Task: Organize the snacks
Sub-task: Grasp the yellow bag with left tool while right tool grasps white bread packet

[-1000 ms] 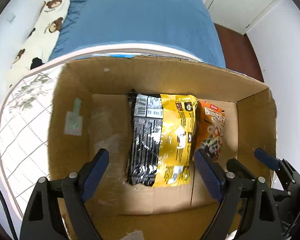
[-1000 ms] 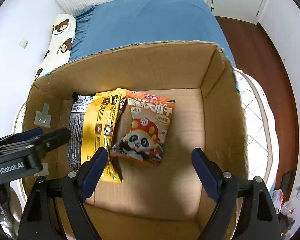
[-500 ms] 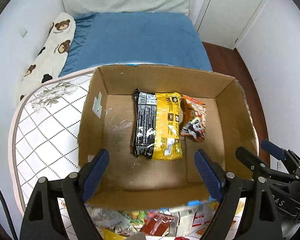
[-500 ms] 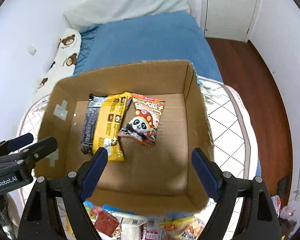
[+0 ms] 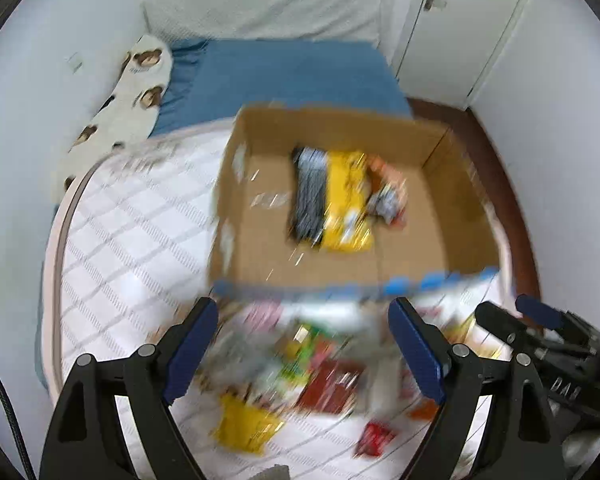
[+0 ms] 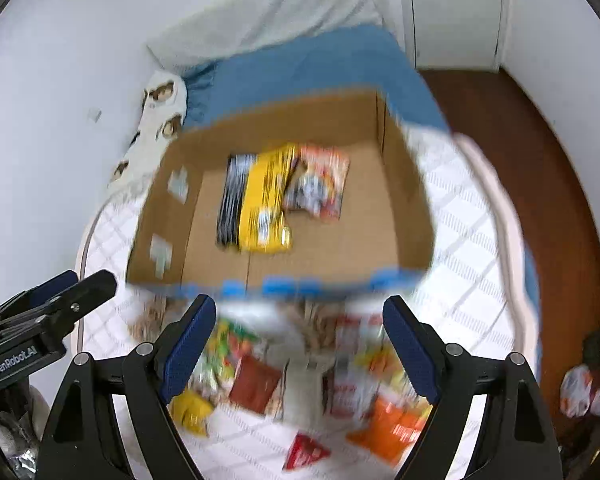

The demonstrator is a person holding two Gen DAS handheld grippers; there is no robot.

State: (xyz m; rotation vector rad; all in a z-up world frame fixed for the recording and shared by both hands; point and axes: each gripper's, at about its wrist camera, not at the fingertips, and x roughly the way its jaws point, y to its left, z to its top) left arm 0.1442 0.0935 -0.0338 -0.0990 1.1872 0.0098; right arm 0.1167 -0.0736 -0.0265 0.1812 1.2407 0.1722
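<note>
Both views are pulling back from the box (image 6: 404, 216), which sits at the mat's (image 5: 132, 248) far edge holding three packs (image 6: 260, 200). The snack pile (image 6: 300, 376) at the near edge is coming into view, so another pick looks next. Left gripper (image 5: 302, 354) and right gripper (image 6: 298, 350) are gaping, empty.

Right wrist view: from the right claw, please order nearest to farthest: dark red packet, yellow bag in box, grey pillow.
1. dark red packet, loose on the quilt, by the right claw.
2. yellow bag, inside the box.
3. grey pillow, far end of the bed.
</note>
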